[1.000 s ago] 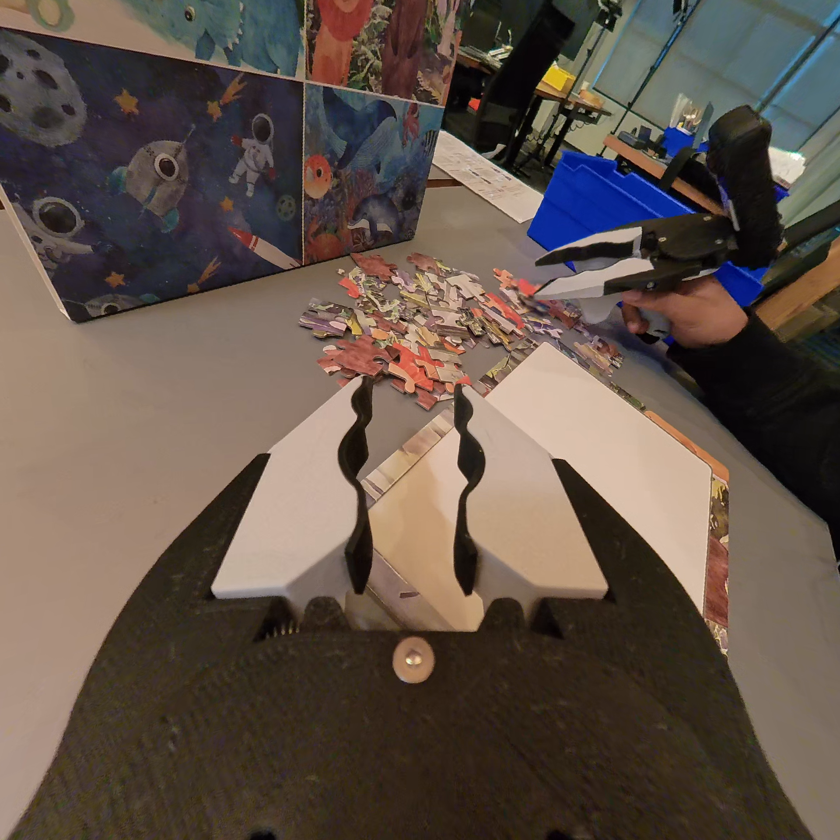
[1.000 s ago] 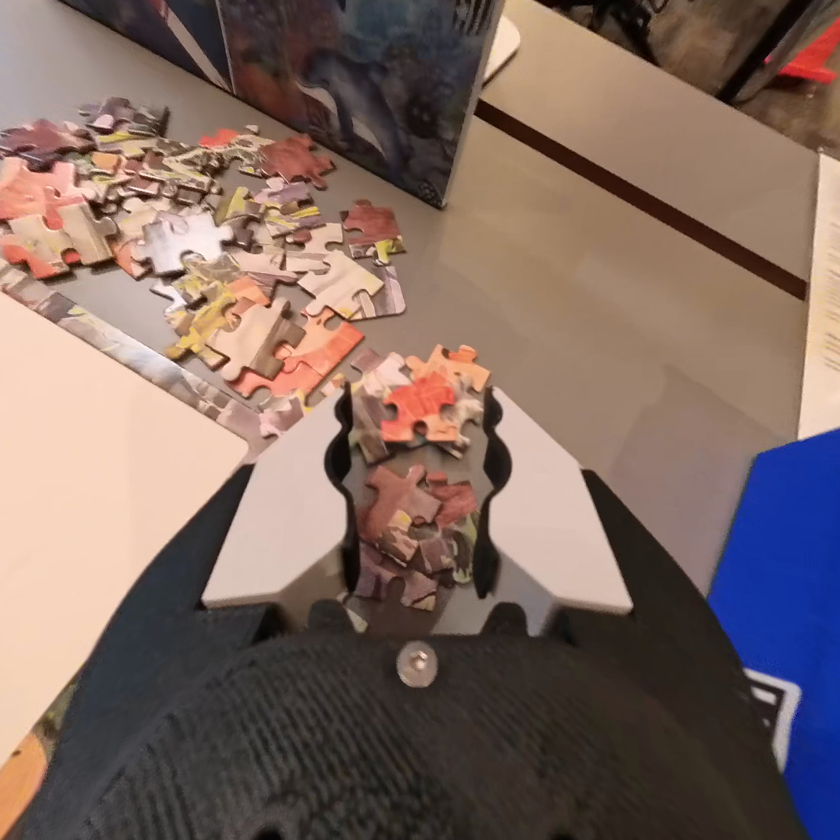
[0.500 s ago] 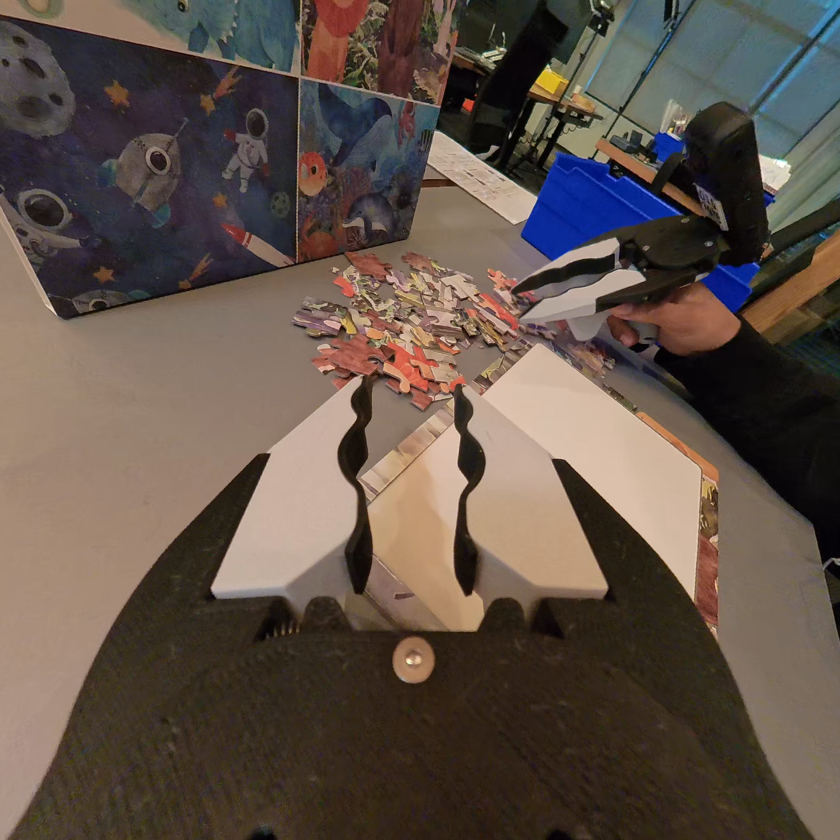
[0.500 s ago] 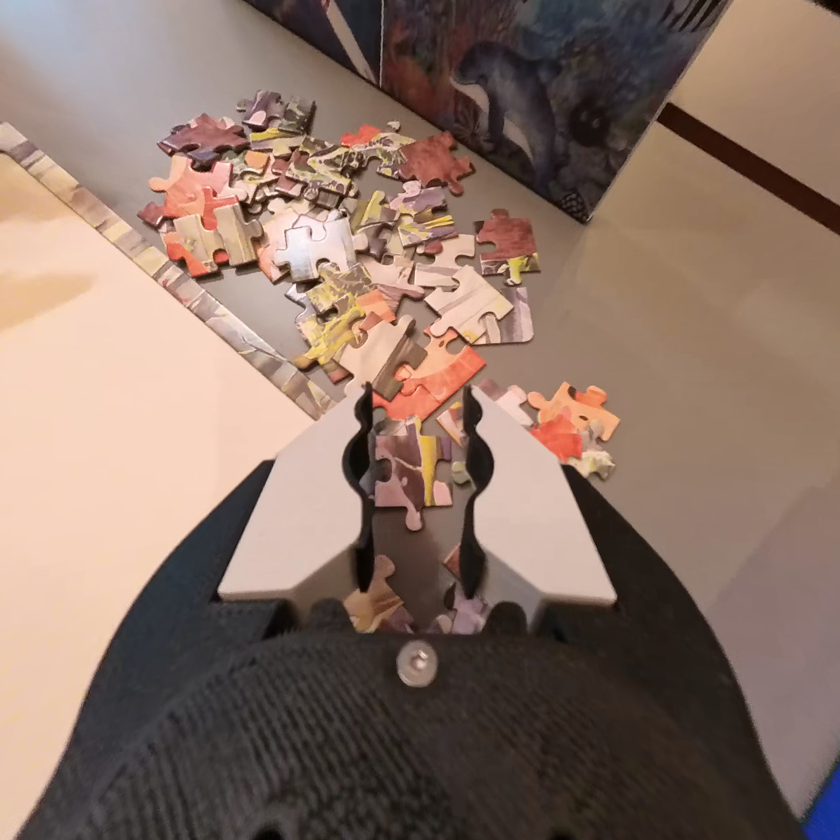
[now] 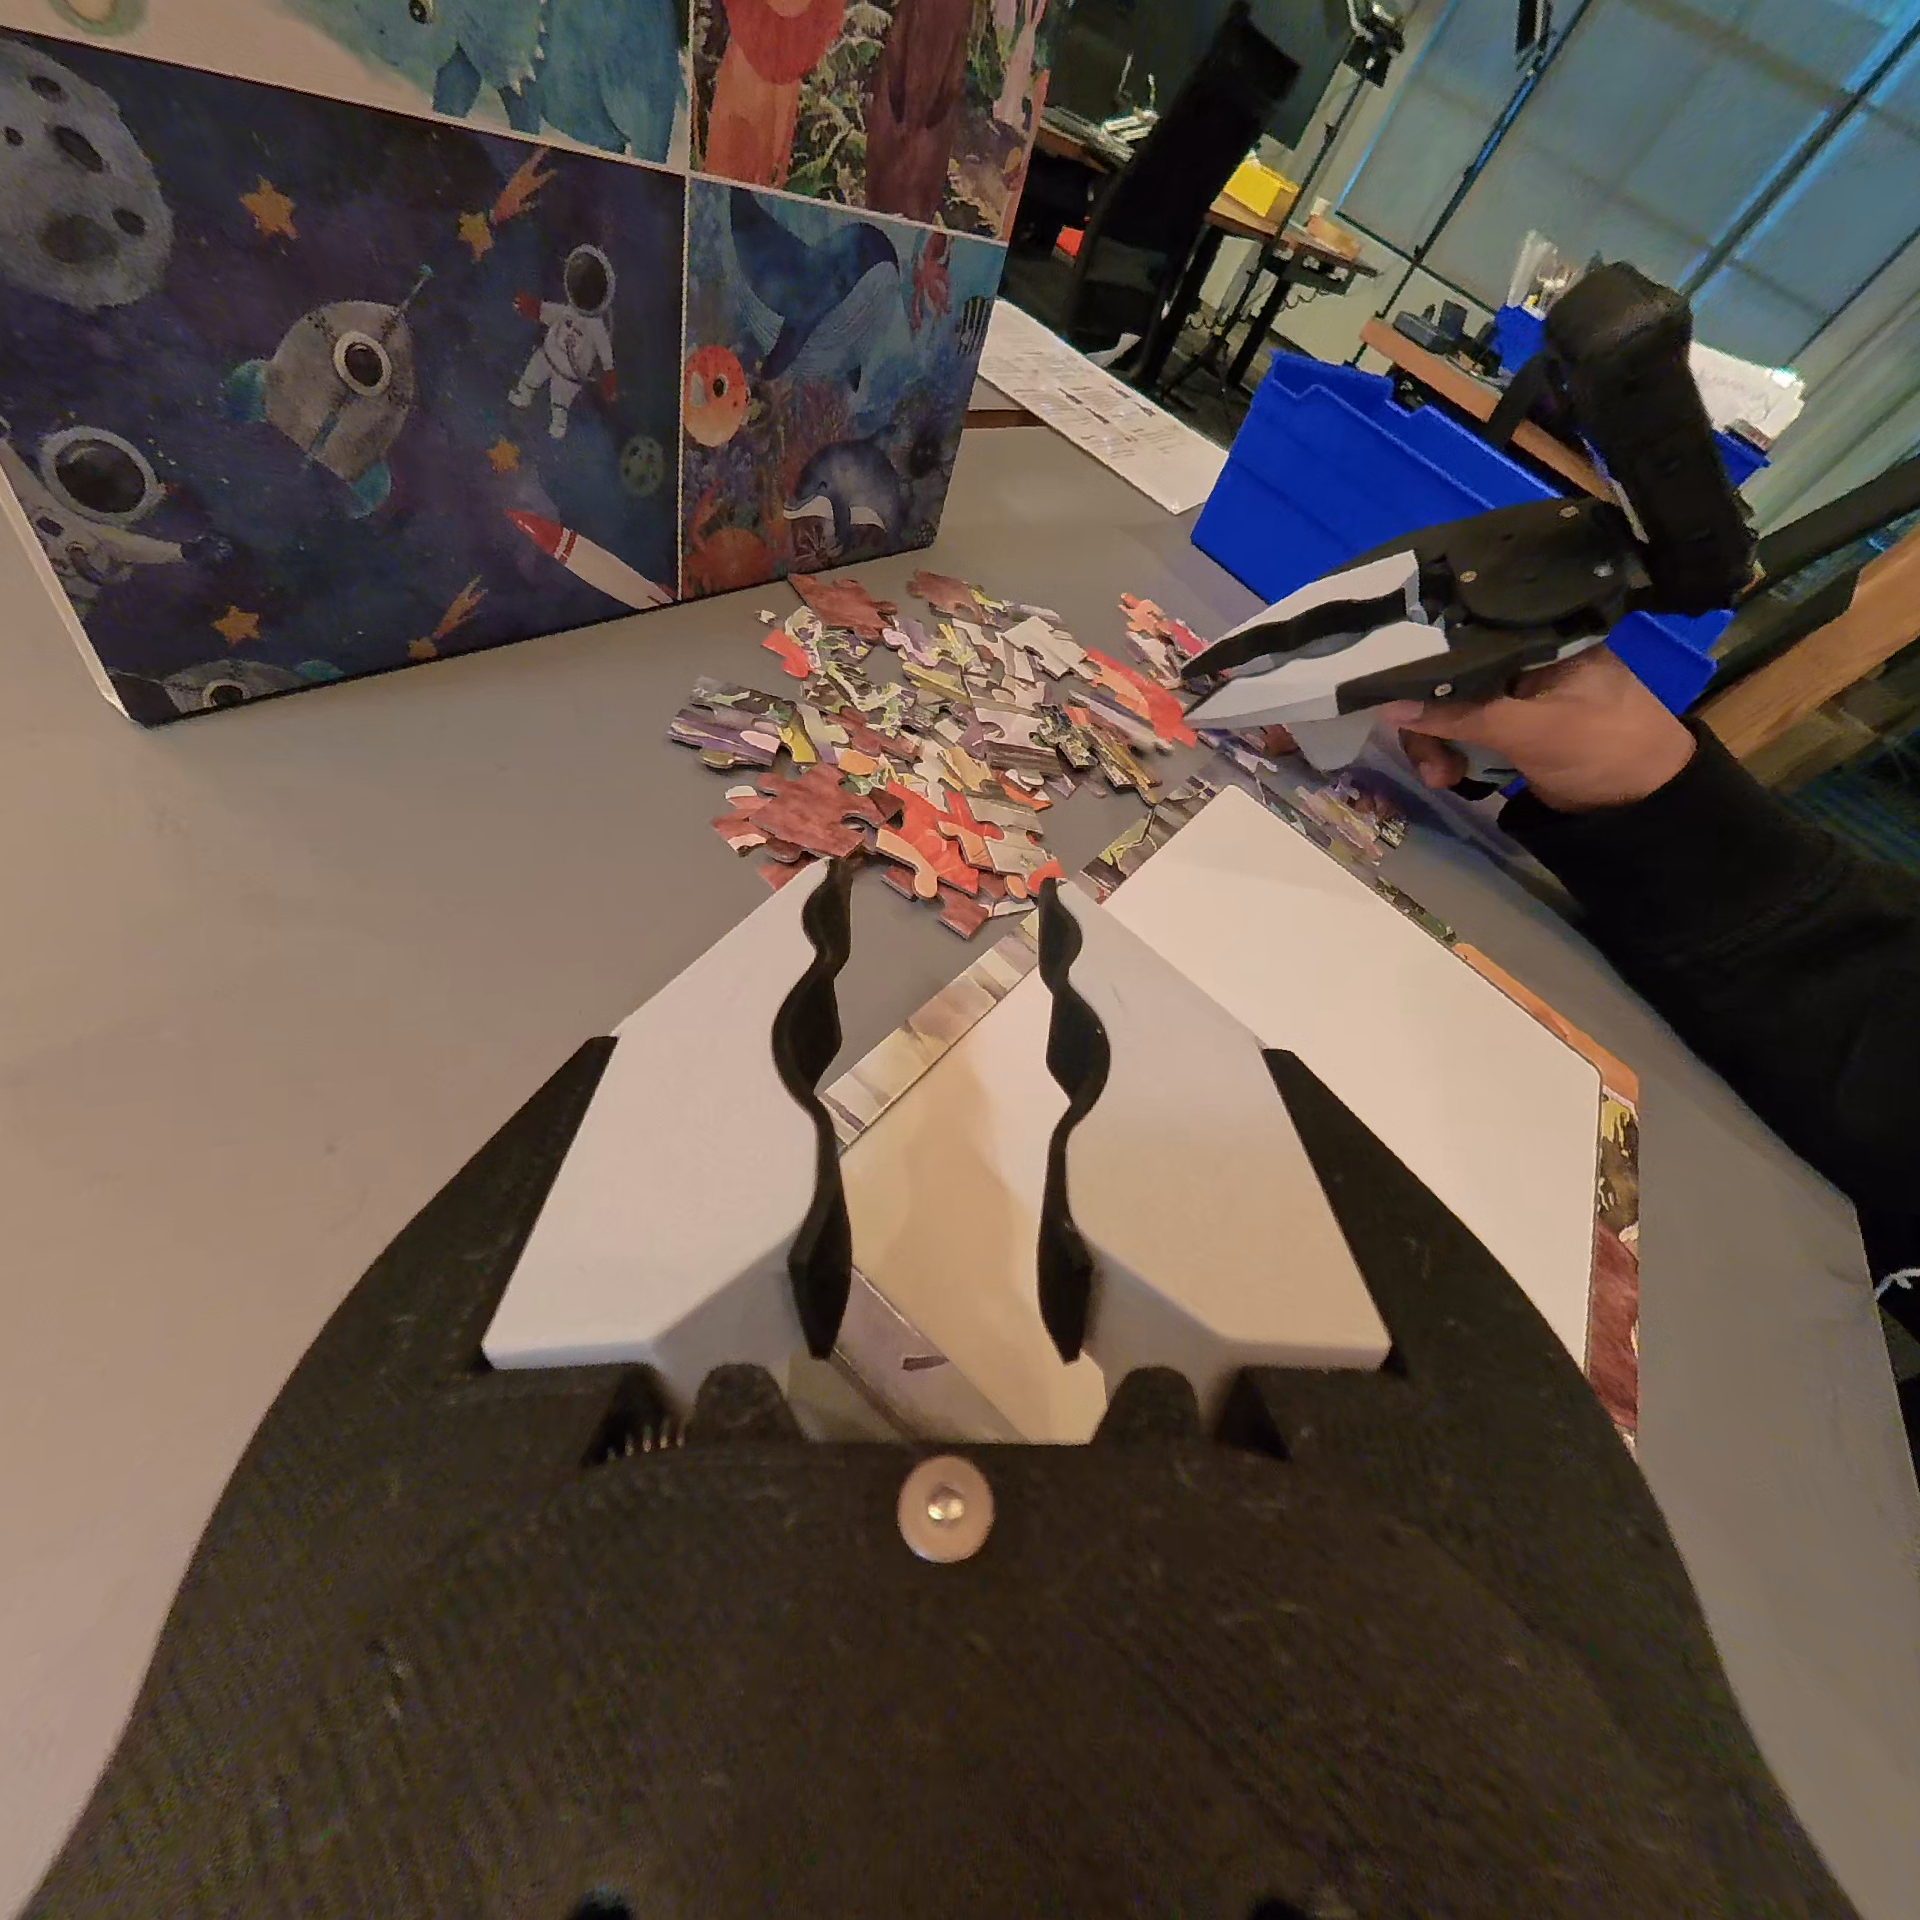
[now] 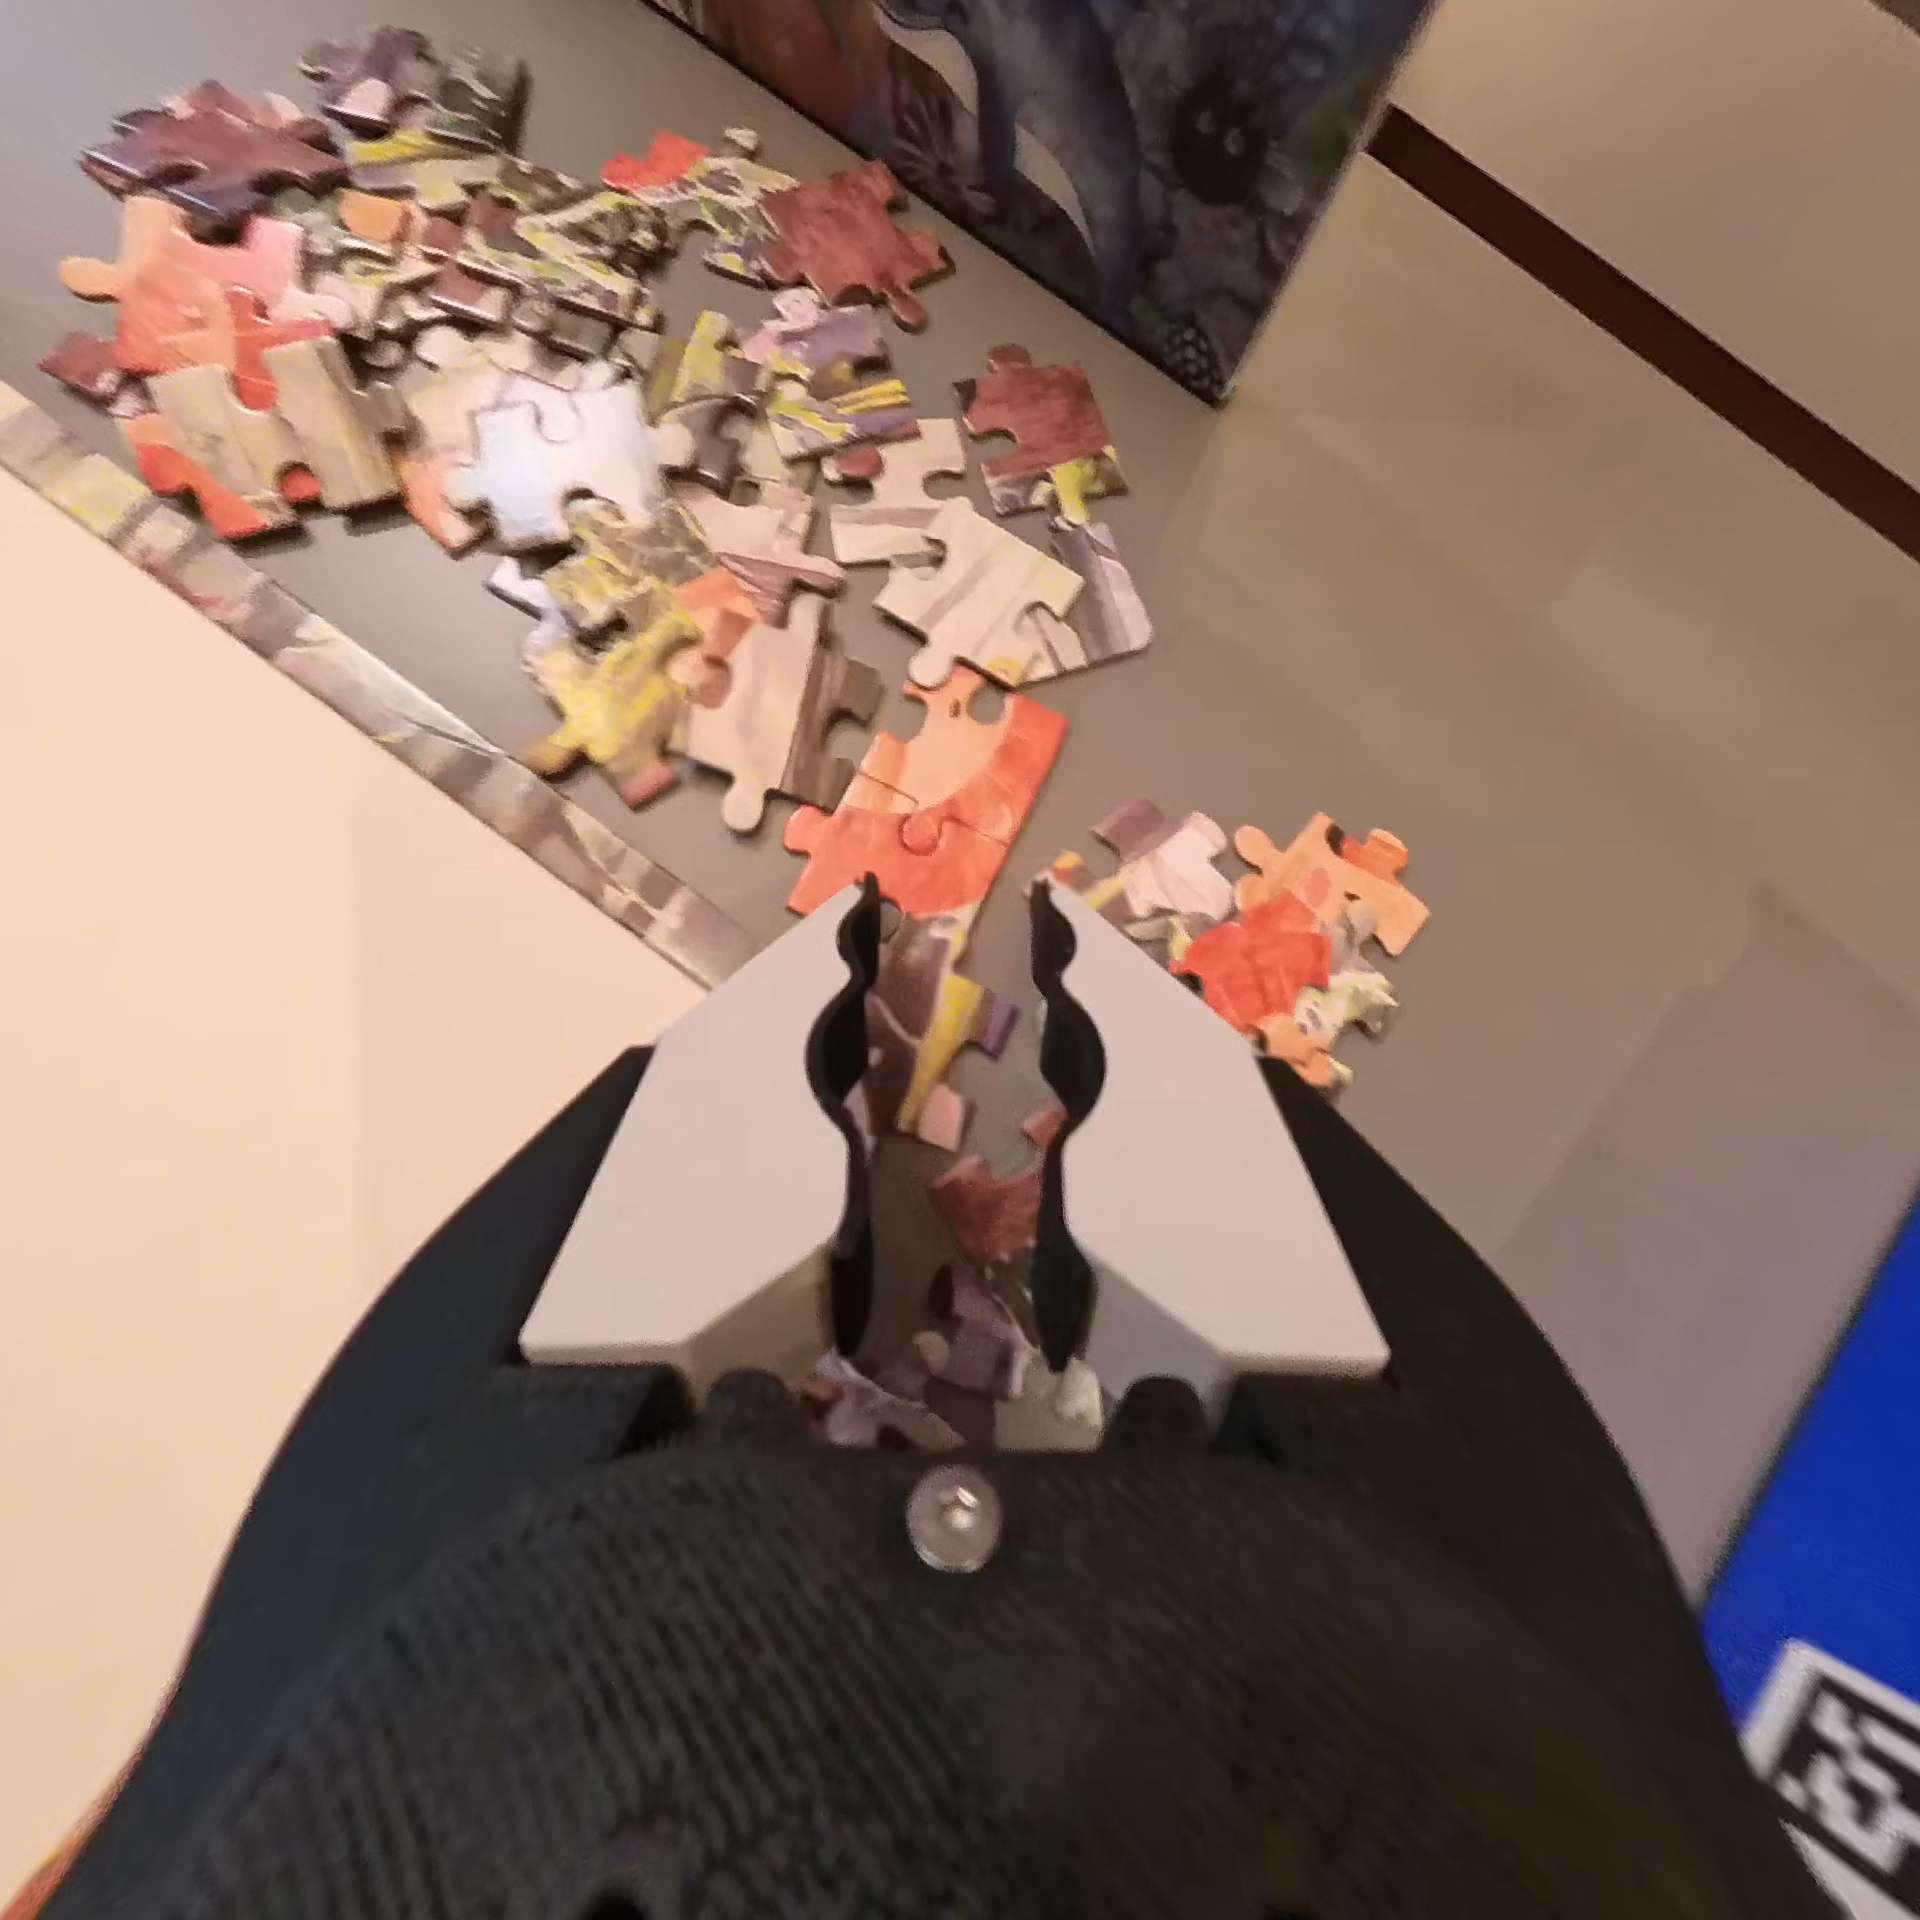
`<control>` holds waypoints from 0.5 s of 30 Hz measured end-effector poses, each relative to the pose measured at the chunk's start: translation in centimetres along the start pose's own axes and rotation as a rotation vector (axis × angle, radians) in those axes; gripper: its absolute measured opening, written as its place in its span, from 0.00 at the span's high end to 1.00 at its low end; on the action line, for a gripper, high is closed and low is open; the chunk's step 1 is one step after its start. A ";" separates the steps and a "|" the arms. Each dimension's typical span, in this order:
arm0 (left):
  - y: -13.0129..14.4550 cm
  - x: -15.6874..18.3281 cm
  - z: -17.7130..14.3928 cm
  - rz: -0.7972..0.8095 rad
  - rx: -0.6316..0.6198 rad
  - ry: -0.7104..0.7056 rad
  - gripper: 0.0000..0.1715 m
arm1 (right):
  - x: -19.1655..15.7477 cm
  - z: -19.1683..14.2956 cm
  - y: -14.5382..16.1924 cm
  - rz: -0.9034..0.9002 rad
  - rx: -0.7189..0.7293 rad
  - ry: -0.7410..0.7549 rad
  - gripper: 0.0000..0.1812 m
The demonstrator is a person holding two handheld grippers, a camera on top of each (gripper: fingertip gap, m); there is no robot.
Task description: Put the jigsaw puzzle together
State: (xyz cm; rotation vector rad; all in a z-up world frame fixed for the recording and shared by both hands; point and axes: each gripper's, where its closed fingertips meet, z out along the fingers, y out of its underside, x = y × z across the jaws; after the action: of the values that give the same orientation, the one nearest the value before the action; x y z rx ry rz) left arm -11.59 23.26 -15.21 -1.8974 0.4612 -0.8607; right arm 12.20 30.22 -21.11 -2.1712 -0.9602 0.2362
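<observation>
A pile of loose jigsaw pieces (image 5: 935, 717) lies on the grey table, beyond the white puzzle board (image 5: 1351, 987) with its printed border. My left gripper (image 5: 940, 894) is open and empty, low over the board's near-left corner. My right gripper (image 6: 954, 899) is open and points down at the pile's right edge. A purple and yellow piece (image 6: 935, 1029) lies on the table between its fingers; I cannot tell whether they touch it. An orange piece (image 6: 935, 810) lies just past the tips. The right gripper also shows in the left wrist view (image 5: 1205, 686), over the pile (image 6: 623, 468).
A big illustrated puzzle box (image 5: 416, 364) stands behind the pile, also in the right wrist view (image 6: 1143, 156). A blue bin (image 5: 1351, 478) is at the far right. A small cluster of pieces (image 6: 1278, 935) lies right of my right gripper. A printed sheet (image 5: 1091, 416) lies beyond. There is about 25 cm between the tips of the two grippers.
My right gripper has moved from the small cluster toward the main pile and its jaws have narrowed. My left gripper has barely moved.
</observation>
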 end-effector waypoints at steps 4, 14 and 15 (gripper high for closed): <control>0.0 0.0 0.0 -0.001 0.000 0.000 0.80 | -1.0 0.4 -0.6 0.012 0.020 -0.038 0.83; 0.0 0.1 0.0 0.007 -0.001 -0.002 0.80 | -0.9 0.1 0.0 0.156 0.023 -0.133 0.77; 0.0 0.1 0.0 0.007 -0.002 -0.002 0.80 | -1.1 0.0 -0.1 0.165 0.026 -0.147 0.74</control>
State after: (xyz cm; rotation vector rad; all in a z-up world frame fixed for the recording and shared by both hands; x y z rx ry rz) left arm -11.54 23.23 -15.22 -1.8972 0.4675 -0.8540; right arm 11.35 29.47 -21.21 -2.2357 -0.8528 0.4910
